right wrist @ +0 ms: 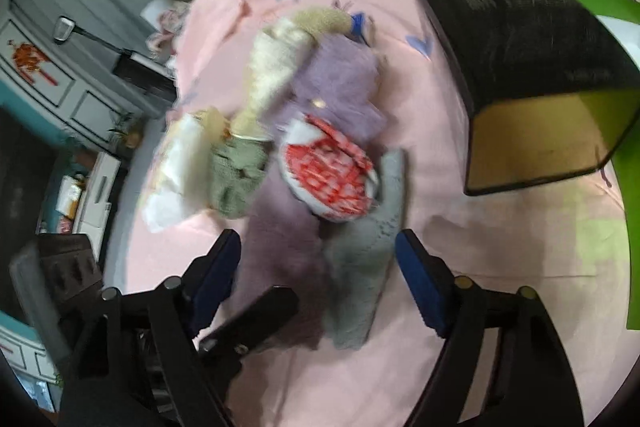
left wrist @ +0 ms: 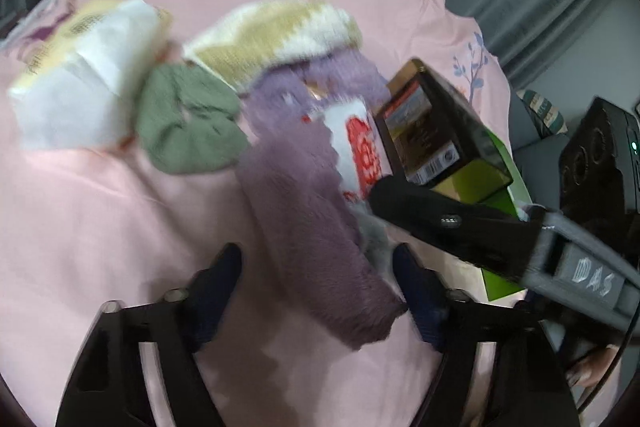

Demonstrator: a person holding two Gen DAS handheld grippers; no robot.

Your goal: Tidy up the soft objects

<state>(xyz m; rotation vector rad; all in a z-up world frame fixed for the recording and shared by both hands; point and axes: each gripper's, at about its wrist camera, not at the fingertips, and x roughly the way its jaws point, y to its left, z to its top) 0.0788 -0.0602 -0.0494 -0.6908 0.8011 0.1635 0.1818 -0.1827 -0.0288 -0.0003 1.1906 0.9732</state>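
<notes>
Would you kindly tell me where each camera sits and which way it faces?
Left wrist: on the left gripper, looking down its fingers at the dark purple sock on the pink sheet; the right gripper reaches in from the right.
Right wrist: on the right gripper, looking down at the grey sock; a left gripper finger shows at lower left.
Shared: both socks, the red-and-white packet and the black box.

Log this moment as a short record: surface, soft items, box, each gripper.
surface: pink sheet with blue leaf print
soft items: dark purple sock, grey sock, green cloth, red-and-white pouch, cream-and-yellow knit
box: black box, open end toward camera, beside the pile
left gripper: open, straddling the dark purple sock
right gripper: open, both socks between its fingers
</notes>
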